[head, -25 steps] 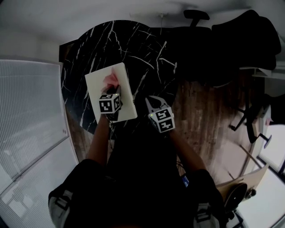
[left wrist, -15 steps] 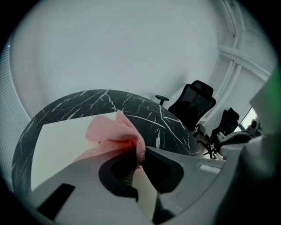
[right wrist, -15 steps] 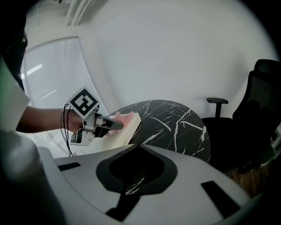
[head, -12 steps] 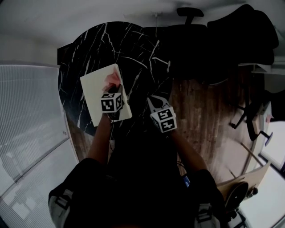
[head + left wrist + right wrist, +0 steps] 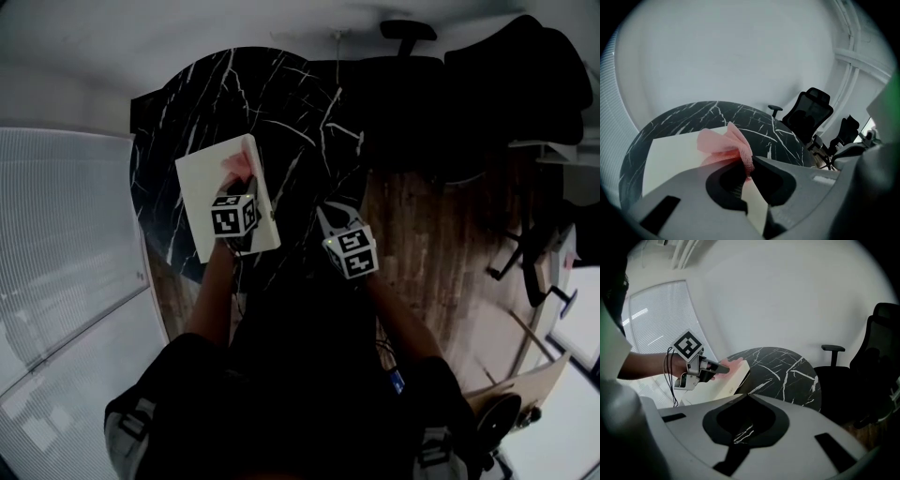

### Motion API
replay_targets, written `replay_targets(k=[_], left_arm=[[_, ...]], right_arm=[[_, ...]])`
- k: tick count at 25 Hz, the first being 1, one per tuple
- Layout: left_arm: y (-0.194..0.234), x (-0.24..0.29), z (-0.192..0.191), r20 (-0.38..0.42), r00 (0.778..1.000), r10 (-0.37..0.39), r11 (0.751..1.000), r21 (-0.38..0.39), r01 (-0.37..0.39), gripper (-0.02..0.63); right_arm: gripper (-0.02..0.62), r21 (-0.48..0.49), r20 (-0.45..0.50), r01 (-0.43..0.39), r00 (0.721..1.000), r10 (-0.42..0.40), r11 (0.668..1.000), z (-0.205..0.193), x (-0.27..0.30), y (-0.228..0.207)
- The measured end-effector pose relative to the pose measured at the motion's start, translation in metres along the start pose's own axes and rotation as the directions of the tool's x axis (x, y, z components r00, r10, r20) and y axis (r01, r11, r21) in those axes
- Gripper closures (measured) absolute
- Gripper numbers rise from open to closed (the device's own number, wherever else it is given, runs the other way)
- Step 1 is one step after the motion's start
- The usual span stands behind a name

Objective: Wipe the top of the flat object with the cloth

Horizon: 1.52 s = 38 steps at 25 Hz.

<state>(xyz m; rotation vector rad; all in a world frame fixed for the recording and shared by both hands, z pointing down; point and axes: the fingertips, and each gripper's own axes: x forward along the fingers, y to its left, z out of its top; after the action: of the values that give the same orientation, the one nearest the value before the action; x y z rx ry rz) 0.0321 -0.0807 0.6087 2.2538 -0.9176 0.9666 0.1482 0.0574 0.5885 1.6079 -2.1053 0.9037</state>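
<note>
A white flat board (image 5: 214, 202) lies on the round black marble table (image 5: 291, 112). My left gripper (image 5: 242, 184) is shut on a crumpled pink cloth (image 5: 234, 167) and presses it onto the board's far right part. In the left gripper view the pink cloth (image 5: 723, 144) bunches out ahead of the closed jaws over the white board (image 5: 670, 154). My right gripper (image 5: 328, 214) hovers off to the right of the board by the table's near edge, jaws shut on nothing. From the right gripper view I see the left gripper (image 5: 717, 366) and the board's edge (image 5: 733, 380).
The table (image 5: 783, 371) stands on a wooden floor (image 5: 422, 244). Black office chairs (image 5: 808, 112) stand beyond it and to the right (image 5: 881, 362). A ribbed white panel (image 5: 66, 234) runs along the left side.
Almost nothing differs: the left gripper stays on the far right part of the board with the cloth, and the head view has shifted slightly.
</note>
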Motion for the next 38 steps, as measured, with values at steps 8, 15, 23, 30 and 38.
replay_targets(k=[8, 15, 23, 30, 38], left_arm=[[0.056, -0.059, 0.024, 0.101, 0.989, 0.107, 0.993, -0.058, -0.101, 0.586], [0.139, -0.114, 0.025, 0.136, 0.958, 0.253, 0.964, -0.124, -0.237, 0.586], [0.196, -0.137, 0.024, 0.137, 0.939, 0.314, 0.943, -0.157, -0.292, 0.586], [0.223, -0.111, 0.017, 0.089, 0.958, 0.271, 0.957, -0.131, -0.259, 0.586], [0.243, -0.057, 0.017, 0.026, 0.985, 0.173, 0.982, -0.077, -0.170, 0.586]], right_arm=[[0.600, -0.060, 0.002, -0.080, 0.997, 0.080, 0.995, 0.019, 0.025, 0.029], [0.600, -0.104, -0.010, -0.170, 0.985, 0.170, 0.980, 0.044, 0.058, 0.074], [0.600, -0.125, -0.035, -0.203, 0.979, 0.200, 0.971, 0.046, 0.088, 0.104], [0.600, -0.084, -0.024, -0.167, 0.986, 0.165, 0.982, 0.049, 0.114, 0.111], [0.600, -0.006, -0.004, -0.080, 0.997, 0.080, 0.997, 0.041, 0.130, 0.114]])
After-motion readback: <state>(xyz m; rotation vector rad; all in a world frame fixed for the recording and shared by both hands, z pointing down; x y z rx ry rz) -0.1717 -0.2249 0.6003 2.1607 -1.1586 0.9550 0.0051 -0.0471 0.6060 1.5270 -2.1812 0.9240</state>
